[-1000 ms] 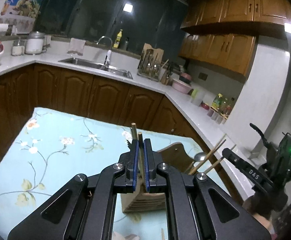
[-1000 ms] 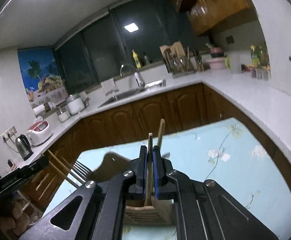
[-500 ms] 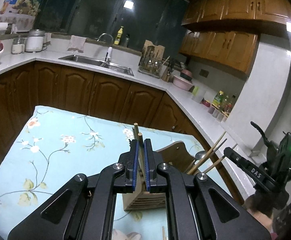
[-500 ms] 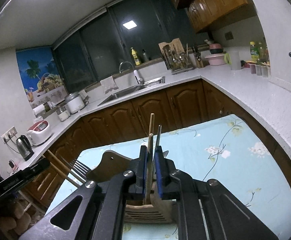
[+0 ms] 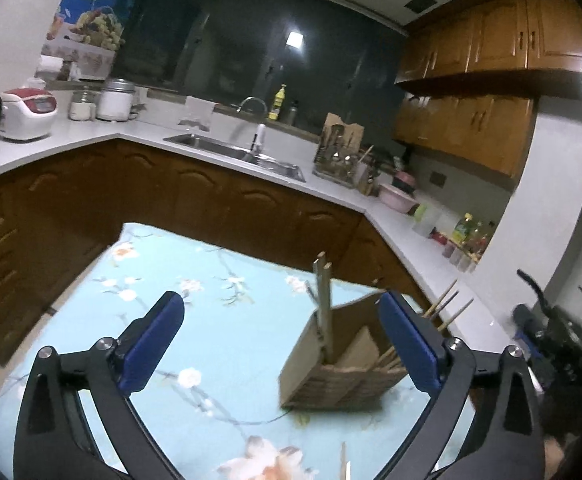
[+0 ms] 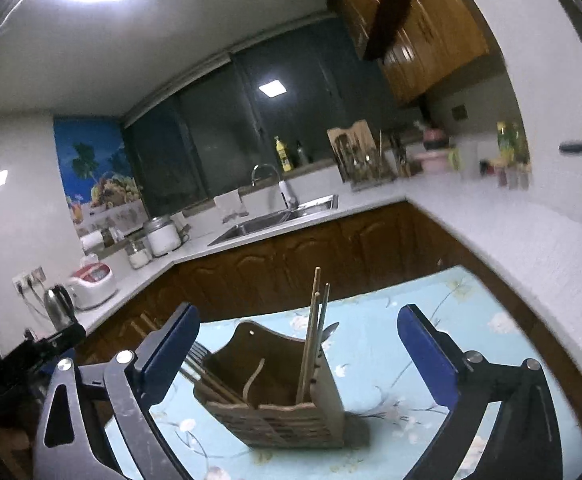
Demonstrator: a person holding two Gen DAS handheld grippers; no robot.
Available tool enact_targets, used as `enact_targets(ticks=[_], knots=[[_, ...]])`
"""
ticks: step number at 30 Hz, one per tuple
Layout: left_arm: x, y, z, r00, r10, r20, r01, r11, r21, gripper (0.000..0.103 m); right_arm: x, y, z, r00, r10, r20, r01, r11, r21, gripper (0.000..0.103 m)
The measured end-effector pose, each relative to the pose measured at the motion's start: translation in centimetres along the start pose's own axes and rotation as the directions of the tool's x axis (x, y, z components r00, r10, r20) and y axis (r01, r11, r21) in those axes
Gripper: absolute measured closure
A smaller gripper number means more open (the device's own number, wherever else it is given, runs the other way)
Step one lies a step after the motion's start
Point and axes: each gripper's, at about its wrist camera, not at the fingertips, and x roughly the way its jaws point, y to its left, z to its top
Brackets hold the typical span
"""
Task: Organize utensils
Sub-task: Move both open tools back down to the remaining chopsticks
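Note:
A wooden utensil holder [image 5: 343, 376] [image 6: 279, 404] stands on the floral blue tablecloth [image 5: 195, 312]. Chopsticks [image 5: 324, 304] [image 6: 313, 332] stand upright in one compartment. More chopsticks [image 5: 447, 304] and a fork [image 6: 197, 350] lean out of another side. My left gripper [image 5: 281, 344] is open and empty, above and in front of the holder. My right gripper [image 6: 297, 350] is open and empty, its fingers either side of the holder, apart from it.
Brown kitchen cabinets and a white countertop [image 5: 331, 196] wrap around behind the table, with a sink [image 5: 235, 152], rice cooker [image 5: 29, 114] and kettle [image 6: 59, 304]. A single chopstick [image 5: 345, 462] lies on the cloth near the front edge.
Both grippers were shut on chopsticks above the holder; both have now opened and pulled back. The chopsticks stand in the holder.

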Motion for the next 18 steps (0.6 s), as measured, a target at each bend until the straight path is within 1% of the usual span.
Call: enact_targets(ticks=[4,9,12,18], knots=[[-1.6,1.0,-1.2,1.0,0.008,-0.02,-0.008,1.0,-0.011,0.002,-2.4,0.4,-0.6,1.0,0.015,0.011,-0.015,1.0,-0.008,0.002],[-3.4,1.5,-3.0,0.999,0.021,-0.05,-0.021,1.0,0.001,0.002,-4.9,0.5,-1.6,1.0,0.009,-0.013,-0.009,1.0,-0.013,0.002],[-4.2,1.5,-4.5,0.997,0.019,-0.081,-0.018,1.0,0.016,0.002,-6.3,0.2,-2.8,1.0,-0.009,-0.028,0.009,1.0,-0.018,0.002],[-5.0,2.2,-8.5,0.988,0.023,-0.152,-0.02,1.0,0.024,0.002,-8.5,-1.2,-7.0,0.993,-0.071,-0.095,0.071,0.997,0.002,0.002]])
